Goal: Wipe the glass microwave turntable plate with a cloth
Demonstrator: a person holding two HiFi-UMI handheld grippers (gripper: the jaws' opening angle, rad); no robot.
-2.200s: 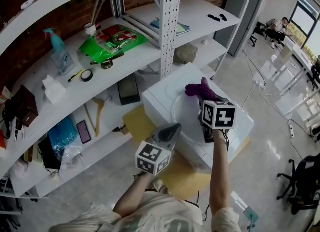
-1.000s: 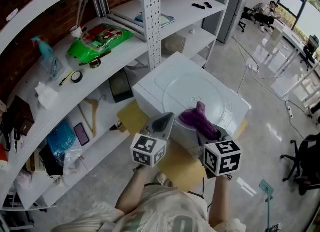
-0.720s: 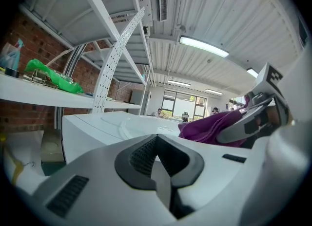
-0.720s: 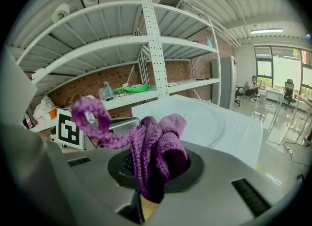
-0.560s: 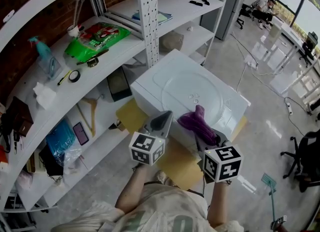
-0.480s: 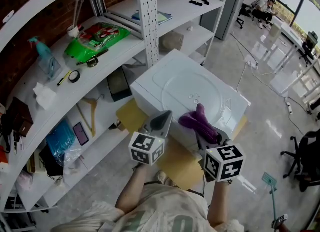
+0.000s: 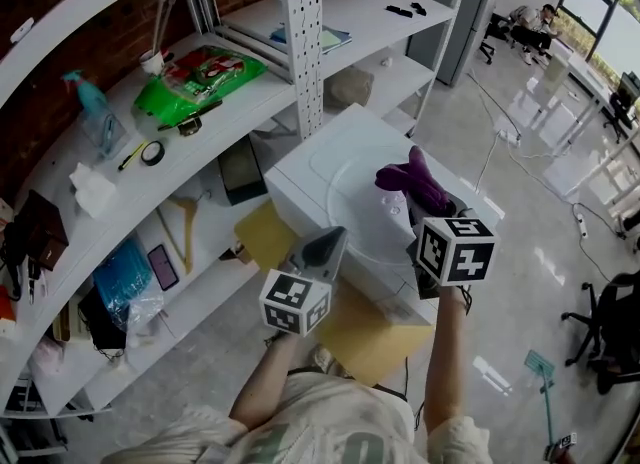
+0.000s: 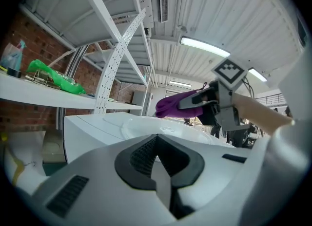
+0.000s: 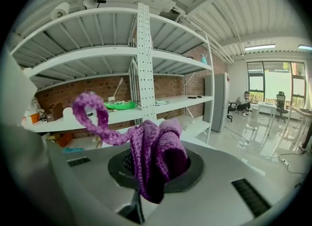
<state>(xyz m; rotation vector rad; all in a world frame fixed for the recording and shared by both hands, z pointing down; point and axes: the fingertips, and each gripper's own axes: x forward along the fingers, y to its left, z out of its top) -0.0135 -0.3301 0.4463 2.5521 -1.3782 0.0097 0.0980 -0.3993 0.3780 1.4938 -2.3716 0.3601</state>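
Note:
A clear glass turntable plate lies flat on top of a white microwave. My right gripper is shut on a purple knitted cloth, held over the plate's right part; I cannot tell whether the cloth touches the glass. In the right gripper view the cloth bunches out of the shut jaws with a loop at the upper left. My left gripper is shut and holds nothing, at the microwave's near edge. From the left gripper view the plate lies ahead, with the cloth above it.
White metal shelving stands behind and left of the microwave, holding a green bag, a spray bottle, a tape roll and other small items. A cardboard sheet lies on the floor below. A person sits at the far right.
My right gripper has moved with the purple cloth from the plate's near edge up and away over the plate's right side. The left gripper has stayed put.

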